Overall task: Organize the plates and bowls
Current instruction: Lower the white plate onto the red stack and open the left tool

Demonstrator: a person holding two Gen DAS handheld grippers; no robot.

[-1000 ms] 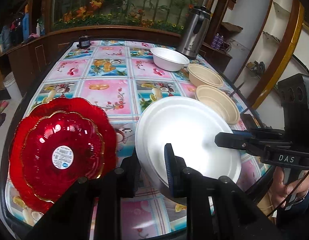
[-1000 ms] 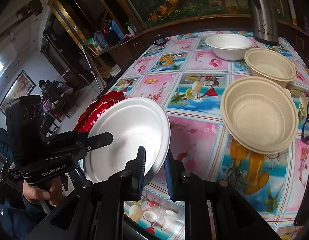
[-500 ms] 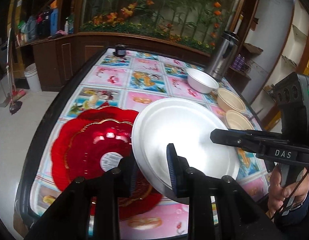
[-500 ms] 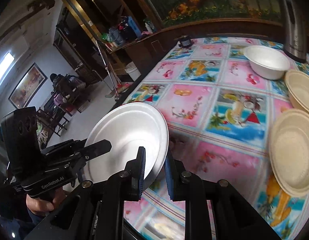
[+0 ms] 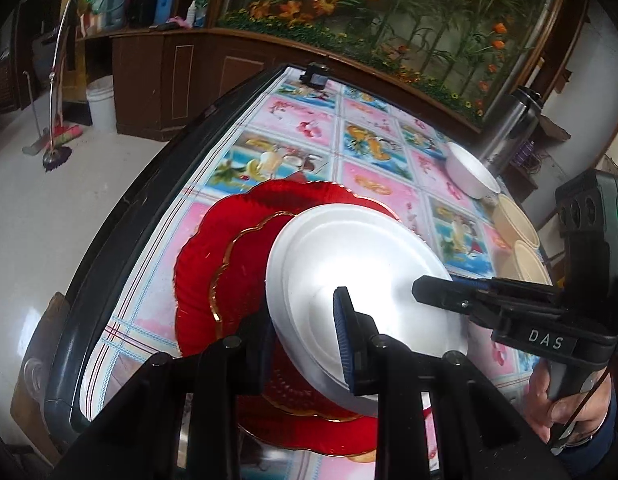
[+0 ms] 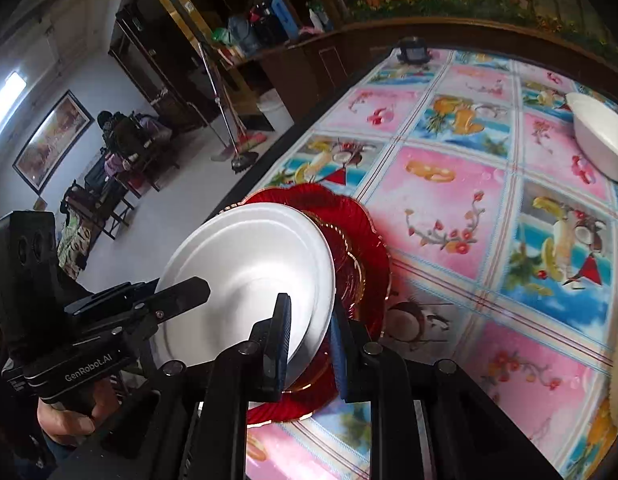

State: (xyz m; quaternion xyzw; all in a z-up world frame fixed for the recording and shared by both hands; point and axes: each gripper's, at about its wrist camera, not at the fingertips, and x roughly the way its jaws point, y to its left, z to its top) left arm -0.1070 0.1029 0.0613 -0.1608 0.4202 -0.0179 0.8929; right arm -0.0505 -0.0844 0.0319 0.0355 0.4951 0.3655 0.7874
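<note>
Both grippers hold one white foam plate by opposite rims, tilted, just above two stacked red glass plates at the table's near left corner. My left gripper is shut on the plate's near rim. My right gripper is shut on the opposite rim and shows from the side in the left wrist view. The white plate covers most of the red plates in the right wrist view. A white bowl and two beige bowls stand at the right.
The table carries a pink and blue fruit-print cloth. A steel kettle stands at the far right and a small black object at the far edge. The table's dark left edge drops to the floor.
Both grippers have carried the white plate leftward, from beside the beige bowls to over the red plates. The plate is now tilted and lower.
</note>
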